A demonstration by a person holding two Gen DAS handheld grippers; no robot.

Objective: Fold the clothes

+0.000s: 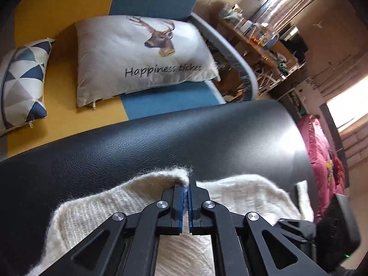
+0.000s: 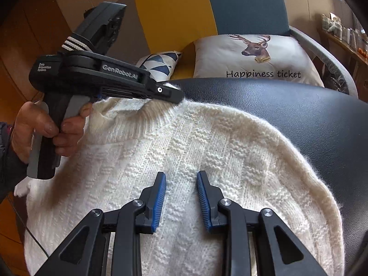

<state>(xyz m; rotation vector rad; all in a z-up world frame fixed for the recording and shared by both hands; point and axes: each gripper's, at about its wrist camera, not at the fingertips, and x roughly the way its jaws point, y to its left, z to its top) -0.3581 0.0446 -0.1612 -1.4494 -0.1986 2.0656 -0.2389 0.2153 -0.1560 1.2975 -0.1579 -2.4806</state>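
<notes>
Clearly, the biggest thing is the black leather surface [image 2: 299, 115], and the white knitted sweater [image 2: 184, 151] lies spread on it, directly under and ahead of the right tool [image 2: 181, 181]. Beyond the far edge stands a sofa with a deer cushion [image 2: 253, 57] and, beside it, a smaller triangle-pattern cushion [image 2: 161, 65]. The right tool hovers above the middle of the sweater with its jaws apart and nothing between them. The left tool [image 1: 188, 184], held by a hand [image 2: 46, 128], is at the far left part of the sweater, near the ribbed collar; its jaws are pressed together on a raised ridge of the wool at that edge. Whether this pinch lifts a side to fold it over or only pulls it flat, I cannot decide from this moment. I think the risk is in the small bite: the fluffy knit can slip out of the left tool's pads if it pulls quickly, and the fold will fall crooked. Also, the leather looks smooth, so the whole sweater may slide toward the left tool while the right one holds nothing down.
</notes>
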